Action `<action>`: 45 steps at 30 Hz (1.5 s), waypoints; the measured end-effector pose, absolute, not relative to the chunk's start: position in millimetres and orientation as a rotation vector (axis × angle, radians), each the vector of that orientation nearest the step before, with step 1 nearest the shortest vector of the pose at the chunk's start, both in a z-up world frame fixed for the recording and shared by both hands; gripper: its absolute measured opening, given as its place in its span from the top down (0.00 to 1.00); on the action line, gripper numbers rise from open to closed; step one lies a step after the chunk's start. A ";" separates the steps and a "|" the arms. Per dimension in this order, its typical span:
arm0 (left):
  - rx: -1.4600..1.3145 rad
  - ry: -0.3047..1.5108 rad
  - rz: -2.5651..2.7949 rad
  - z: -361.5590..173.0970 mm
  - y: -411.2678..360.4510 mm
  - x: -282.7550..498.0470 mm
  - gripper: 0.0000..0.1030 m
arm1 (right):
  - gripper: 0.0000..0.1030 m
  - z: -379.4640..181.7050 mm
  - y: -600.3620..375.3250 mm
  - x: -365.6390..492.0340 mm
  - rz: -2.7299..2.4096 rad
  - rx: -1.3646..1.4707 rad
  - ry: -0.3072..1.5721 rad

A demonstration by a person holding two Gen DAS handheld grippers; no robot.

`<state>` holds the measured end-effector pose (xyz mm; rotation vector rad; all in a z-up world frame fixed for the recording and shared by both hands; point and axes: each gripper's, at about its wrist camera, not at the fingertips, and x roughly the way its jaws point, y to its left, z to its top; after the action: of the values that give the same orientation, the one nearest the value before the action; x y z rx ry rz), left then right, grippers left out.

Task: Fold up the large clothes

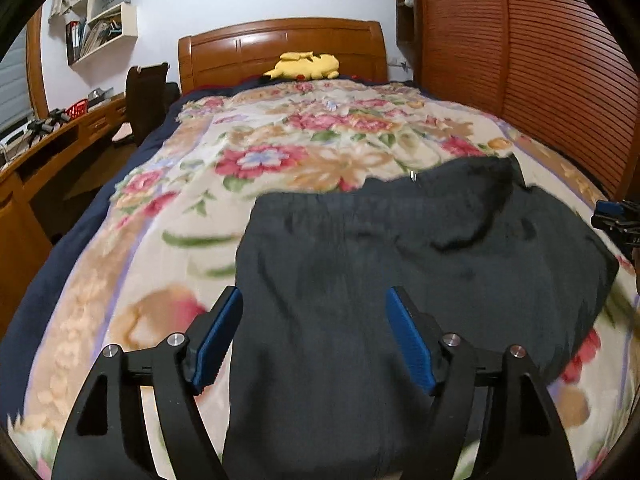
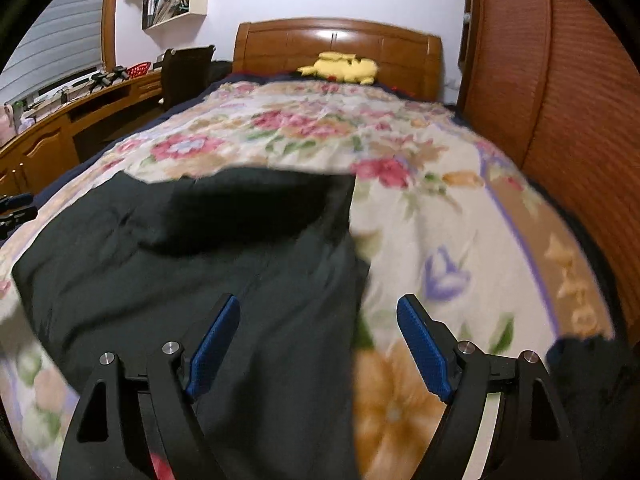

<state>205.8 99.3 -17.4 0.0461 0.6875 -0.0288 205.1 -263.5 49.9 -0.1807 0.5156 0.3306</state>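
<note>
A large dark grey garment (image 1: 400, 264) lies spread on the floral blanket (image 1: 168, 208) of the bed, part of it folded over on itself toward the far right. My left gripper (image 1: 314, 296) hovers over the garment's near left part, open, its blue pads apart with nothing pinched. In the right wrist view the same garment (image 2: 200, 256) fills the left half. My right gripper (image 2: 318, 304) stands open above its right edge, with one pad over the cloth and the other over the blanket (image 2: 460, 220). The right gripper's tip (image 1: 616, 220) shows at the left view's right edge.
A yellow plush toy (image 1: 306, 66) rests at the wooden headboard (image 1: 280, 48). A slatted wooden wardrobe (image 1: 540, 80) lines the bed's right side. A desk (image 1: 60, 136) with a black chair (image 1: 146, 92) stands to the left, with wall shelves (image 1: 100, 20) above.
</note>
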 end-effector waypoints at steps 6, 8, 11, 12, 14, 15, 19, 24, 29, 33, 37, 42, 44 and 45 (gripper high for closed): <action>0.042 0.730 0.012 -43.9 114.5 178.4 0.27 | 0.20 37.9 -277.6 182.5 0.344 -0.151 0.537; 0.044 0.742 0.018 -51.7 119.0 173.6 0.27 | 0.20 36.2 -283.0 178.2 0.368 -0.131 0.543; 0.049 0.768 0.031 -60.4 124.6 171.6 0.27 | 0.20 34.0 -287.8 169.6 0.356 -0.132 0.543; 0.038 0.771 0.028 -61.5 126.3 170.2 0.27 | 0.20 33.0 -287.8 166.7 0.354 -0.133 0.544; 0.023 0.774 0.022 -62.0 127.7 170.5 0.27 | 0.20 31.4 -290.0 167.4 0.352 -0.125 0.552; 0.023 0.775 0.022 -62.8 127.5 170.1 0.27 | 0.20 30.3 -290.9 168.0 0.349 -0.118 0.558; 0.035 0.800 0.026 -69.3 123.4 172.4 0.27 | 0.20 22.2 -292.7 174.6 0.364 -0.068 0.592; -0.035 0.845 -0.046 -77.1 126.7 175.0 0.49 | 0.20 3.6 -296.7 190.8 0.448 0.040 0.665; -0.044 0.893 -0.073 -83.9 120.7 178.0 0.98 | 0.39 -7.6 -294.8 199.5 0.519 0.077 0.724; 0.013 0.871 -0.048 -77.0 109.7 170.7 1.00 | 0.62 -2.8 -289.2 193.8 0.530 0.028 0.699; 0.008 0.820 -0.040 -64.3 114.3 155.6 1.00 | 0.82 4.0 -285.2 178.5 0.509 -0.021 0.641; 0.015 0.771 -0.052 -46.6 116.1 132.8 1.00 | 0.86 10.6 -281.7 154.5 0.496 -0.069 0.582; 0.038 0.766 -0.056 -43.1 113.8 123.7 1.00 | 0.87 12.0 -282.3 146.7 0.497 -0.072 0.568; 0.040 0.763 -0.056 -42.2 114.6 121.6 1.00 | 0.87 12.6 -282.4 142.6 0.500 -0.072 0.563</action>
<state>121.6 114.6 -42.2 0.0401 0.7632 -0.0559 142.6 -282.4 12.6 -0.0724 0.5627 0.5004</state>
